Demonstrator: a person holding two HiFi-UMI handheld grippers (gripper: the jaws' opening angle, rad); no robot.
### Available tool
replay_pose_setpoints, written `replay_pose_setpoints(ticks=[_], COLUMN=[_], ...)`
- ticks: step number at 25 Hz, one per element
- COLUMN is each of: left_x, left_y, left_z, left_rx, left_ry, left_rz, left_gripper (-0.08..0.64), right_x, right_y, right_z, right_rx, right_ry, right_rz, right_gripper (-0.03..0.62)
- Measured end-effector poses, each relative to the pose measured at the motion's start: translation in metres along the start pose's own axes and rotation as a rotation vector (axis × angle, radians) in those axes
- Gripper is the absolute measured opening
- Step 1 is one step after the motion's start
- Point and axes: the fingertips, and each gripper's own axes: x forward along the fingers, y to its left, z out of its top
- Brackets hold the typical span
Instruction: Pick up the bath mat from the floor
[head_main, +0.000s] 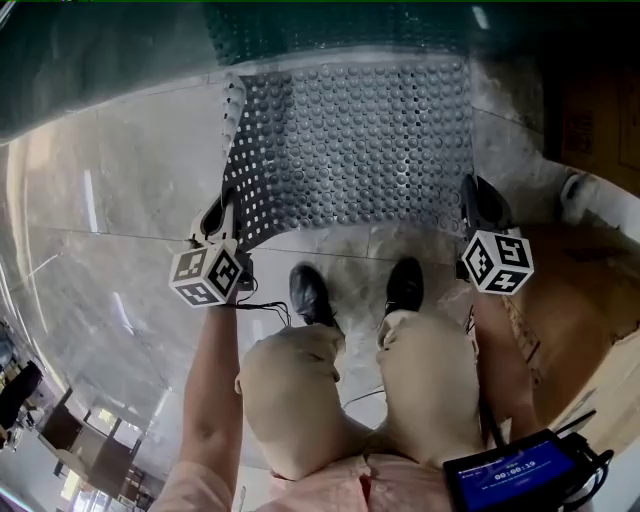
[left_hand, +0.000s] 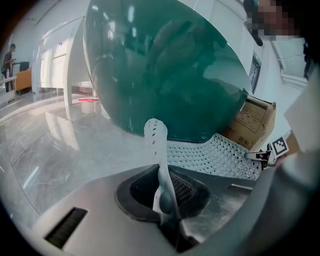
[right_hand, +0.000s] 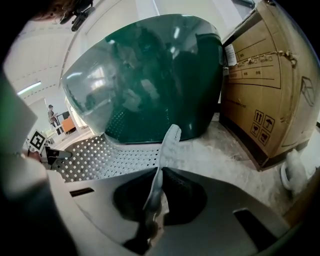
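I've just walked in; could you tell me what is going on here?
A person stands over a perforated bath mat and grips its two near corners, one in the left hand-held gripper, one in the right hand-held gripper. The near edge is raised off the floor; the far end lies by a dark green object.
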Motion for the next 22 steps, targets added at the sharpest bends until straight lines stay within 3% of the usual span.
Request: replay_pose_setpoints(ticks=[6, 22], left_x=[-0.011, -0.014], left_y=[-0.021, -0.063], left_z=[0.020, 0.035], left_rx=[0.007, 0.022], left_ry=[0.005, 0.025], left_rz=[-0.035, -0.114], left_gripper=[0.037, 0.037], right_x=[-0.012, -0.019], right_y=[0.012, 0.039], right_z=[0.019, 0.027], right_rx=[0.013, 0.030], right_ry=[-0.005, -0.022], right_rz=[0.015, 0.048], right_gripper=[0.031, 0.031])
